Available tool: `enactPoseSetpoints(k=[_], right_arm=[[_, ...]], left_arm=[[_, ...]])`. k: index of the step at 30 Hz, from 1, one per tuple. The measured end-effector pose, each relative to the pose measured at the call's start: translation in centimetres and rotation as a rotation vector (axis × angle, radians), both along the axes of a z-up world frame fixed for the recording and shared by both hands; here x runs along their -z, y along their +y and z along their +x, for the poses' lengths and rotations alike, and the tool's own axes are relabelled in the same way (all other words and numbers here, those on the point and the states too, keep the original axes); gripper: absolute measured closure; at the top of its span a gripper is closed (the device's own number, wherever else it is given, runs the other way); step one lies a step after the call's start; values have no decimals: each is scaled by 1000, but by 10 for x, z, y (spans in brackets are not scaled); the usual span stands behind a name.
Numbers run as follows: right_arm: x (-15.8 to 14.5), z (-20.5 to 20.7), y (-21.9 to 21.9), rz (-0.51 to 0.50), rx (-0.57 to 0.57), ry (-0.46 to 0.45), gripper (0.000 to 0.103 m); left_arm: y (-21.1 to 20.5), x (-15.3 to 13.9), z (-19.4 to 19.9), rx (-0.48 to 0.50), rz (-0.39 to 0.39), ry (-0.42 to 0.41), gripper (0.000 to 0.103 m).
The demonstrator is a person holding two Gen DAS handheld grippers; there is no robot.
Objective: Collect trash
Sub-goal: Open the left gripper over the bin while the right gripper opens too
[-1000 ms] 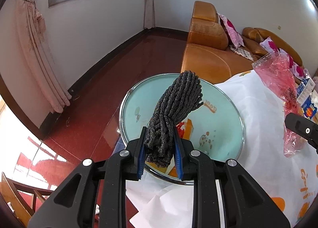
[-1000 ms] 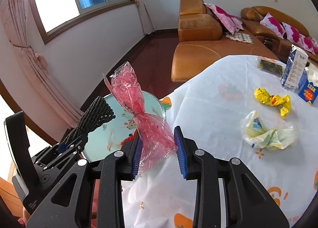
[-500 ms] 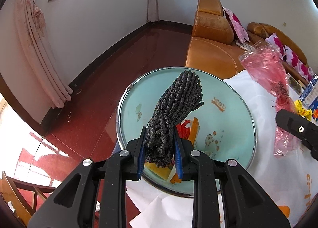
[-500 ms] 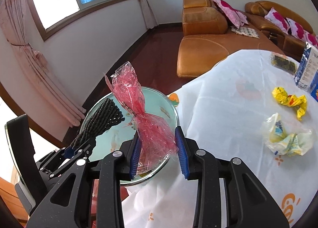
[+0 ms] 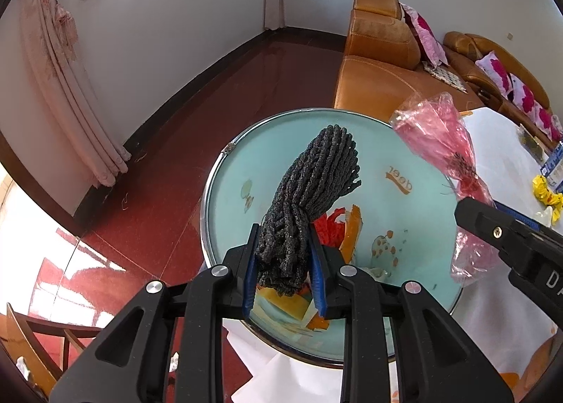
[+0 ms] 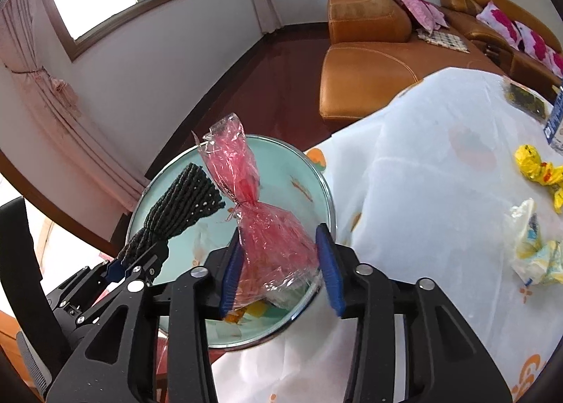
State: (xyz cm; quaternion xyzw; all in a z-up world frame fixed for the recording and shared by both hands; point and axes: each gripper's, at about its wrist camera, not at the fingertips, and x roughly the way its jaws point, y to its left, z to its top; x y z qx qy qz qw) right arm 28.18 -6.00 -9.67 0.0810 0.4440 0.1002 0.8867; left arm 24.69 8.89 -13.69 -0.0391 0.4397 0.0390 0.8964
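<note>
Trash: my right gripper (image 6: 279,262) is opening around the pink bag (image 6: 260,223) above the basin (image 6: 329,199); my left gripper (image 5: 283,273) pinches the dark net (image 5: 309,192). Bag may snag, missing the rim beside the table's (image 6: 422,192) edge.

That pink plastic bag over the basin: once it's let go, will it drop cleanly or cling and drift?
The pink plastic bag looks thin and crinkly, so probably very light and slow to fall. The right gripper jaws are opening with it between them; it may cling to a pad. It should land in the basin below.
</note>
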Motion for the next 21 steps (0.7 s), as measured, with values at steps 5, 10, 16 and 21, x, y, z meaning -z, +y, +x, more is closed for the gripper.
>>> enactPoseSetpoints(k=[5,10,16,21], right_arm=[[3,5,-1,26,-14,-2,54],[-4,1,-12,59,8,-29,54],[-6,1,-13,68,3,-33,46],[-11,0,-14,91,-2,-42,41]], left_arm=[[0,3,-1,0,1,8,77],[0,3,-1,2,1,8,77],[0,1,-4,-3,3,10,73],[1,-3,-7,-9,0,-1,58]])
